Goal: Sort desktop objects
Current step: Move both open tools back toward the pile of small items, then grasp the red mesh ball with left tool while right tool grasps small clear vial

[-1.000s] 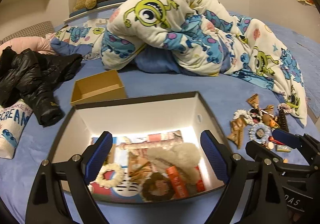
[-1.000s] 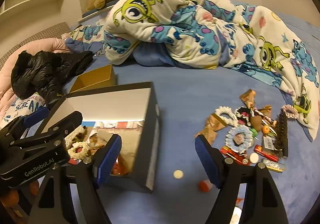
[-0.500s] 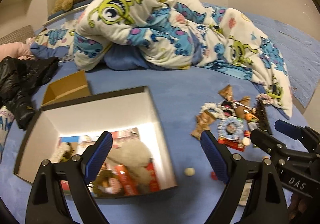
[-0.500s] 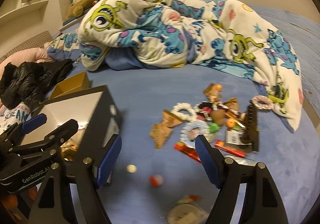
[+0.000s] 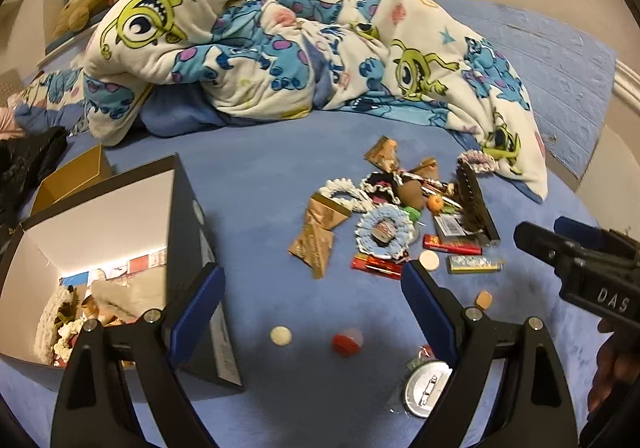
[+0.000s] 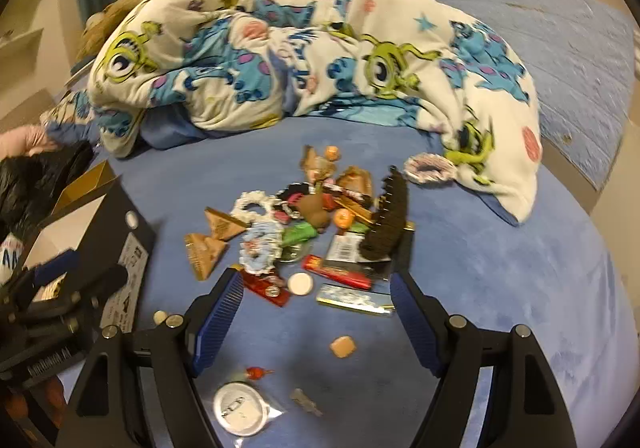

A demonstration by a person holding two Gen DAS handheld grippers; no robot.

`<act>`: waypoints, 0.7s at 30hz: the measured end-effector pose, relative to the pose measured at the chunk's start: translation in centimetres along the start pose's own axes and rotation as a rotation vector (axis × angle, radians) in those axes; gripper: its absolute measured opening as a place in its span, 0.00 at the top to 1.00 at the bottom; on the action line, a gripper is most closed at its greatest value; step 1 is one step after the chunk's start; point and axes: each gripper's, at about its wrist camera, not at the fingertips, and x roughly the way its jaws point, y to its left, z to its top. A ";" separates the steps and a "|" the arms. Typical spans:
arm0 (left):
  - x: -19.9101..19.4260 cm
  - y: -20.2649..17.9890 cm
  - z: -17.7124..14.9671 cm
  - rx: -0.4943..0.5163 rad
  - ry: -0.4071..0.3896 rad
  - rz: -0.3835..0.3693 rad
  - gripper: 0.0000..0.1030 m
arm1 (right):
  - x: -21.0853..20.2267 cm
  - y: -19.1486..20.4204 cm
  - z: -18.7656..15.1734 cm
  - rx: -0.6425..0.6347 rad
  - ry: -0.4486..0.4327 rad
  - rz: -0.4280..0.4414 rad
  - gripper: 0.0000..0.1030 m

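A pile of small objects lies on the blue bed: brown triangular packets [image 5: 316, 236], a pale blue scrunchie [image 5: 384, 234], red bars [image 5: 452, 244], a black hair claw [image 6: 386, 224], a white disc [image 6: 300, 283]. A black box [image 5: 188, 216] at the left holds scrunchies and packets. My left gripper [image 5: 314, 302] is open and empty above a cream disc [image 5: 281, 336] and a red piece [image 5: 346, 342]. My right gripper [image 6: 316, 318] is open and empty just short of the pile, over a tan block [image 6: 342, 346]. A round tin badge [image 6: 239, 412] lies near it.
A crumpled cartoon-print duvet [image 5: 280, 48] fills the back of the bed. A small gold box [image 5: 72, 180] sits behind the black box. A black jacket [image 6: 36, 184] lies at the left. The bed edge drops off at the right [image 6: 580, 184].
Both grippers have swung right, from over the black box toward the pile of small objects. The box has slid to the left of both views. Both stay open.
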 end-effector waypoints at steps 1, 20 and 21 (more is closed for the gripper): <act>0.1 -0.2 -0.2 0.001 -0.001 -0.017 0.12 | 0.0 -0.2 -0.1 0.005 0.000 0.000 0.24; 5.6 -2.1 -5.5 0.091 0.092 -0.114 0.12 | 1.0 -0.4 -8.1 -0.089 0.074 0.098 0.24; 5.8 -2.0 -5.7 0.091 0.095 -0.122 0.12 | 1.2 -0.4 -8.3 -0.088 0.082 0.104 0.24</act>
